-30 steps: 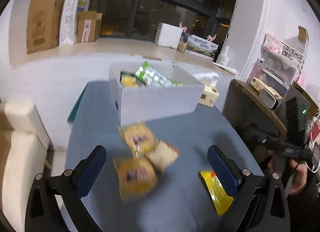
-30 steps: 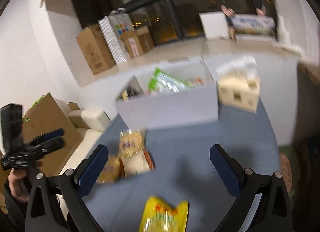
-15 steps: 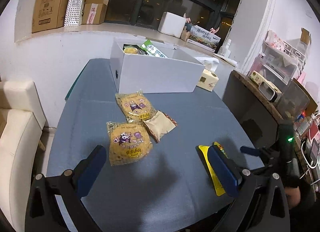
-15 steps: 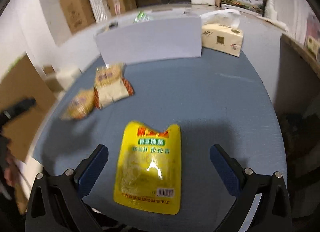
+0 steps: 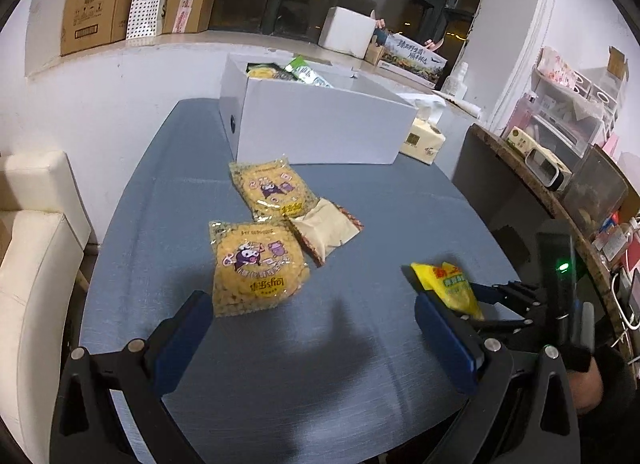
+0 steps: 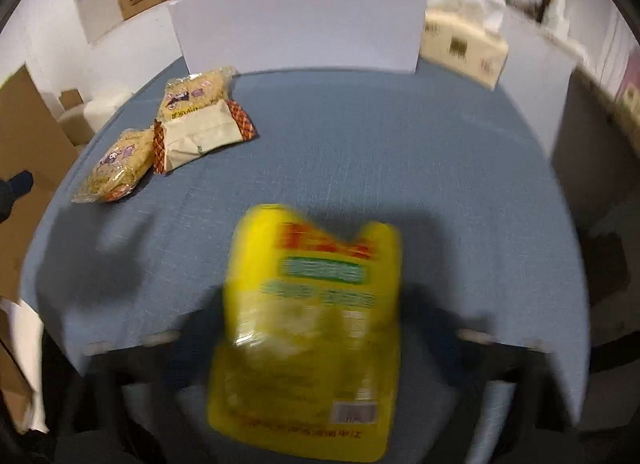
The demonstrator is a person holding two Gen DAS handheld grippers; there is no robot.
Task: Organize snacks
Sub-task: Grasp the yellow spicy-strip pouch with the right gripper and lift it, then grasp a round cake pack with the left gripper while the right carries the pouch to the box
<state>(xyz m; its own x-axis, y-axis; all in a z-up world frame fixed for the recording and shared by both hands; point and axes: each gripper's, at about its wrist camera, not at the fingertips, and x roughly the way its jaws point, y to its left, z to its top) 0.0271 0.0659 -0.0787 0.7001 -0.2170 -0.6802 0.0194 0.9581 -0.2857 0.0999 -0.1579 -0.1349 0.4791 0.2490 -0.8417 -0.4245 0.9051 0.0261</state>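
The right gripper [image 5: 486, 306] has closed on the yellow snack pouch [image 6: 308, 328] near the table's right edge, and, with the left gripper [image 5: 316, 336] wide and idle, should carry it level into the far white box [image 5: 320, 125].

The left gripper [image 5: 314, 338] hovers wide open above the blue table [image 5: 360, 364]; the right gripper [image 6: 316, 348], heavily blurred, sits low by the table's near edge, its jaws unreadable

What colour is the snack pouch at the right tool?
Bright yellow pouch with red and green print; clearest in the right wrist view.
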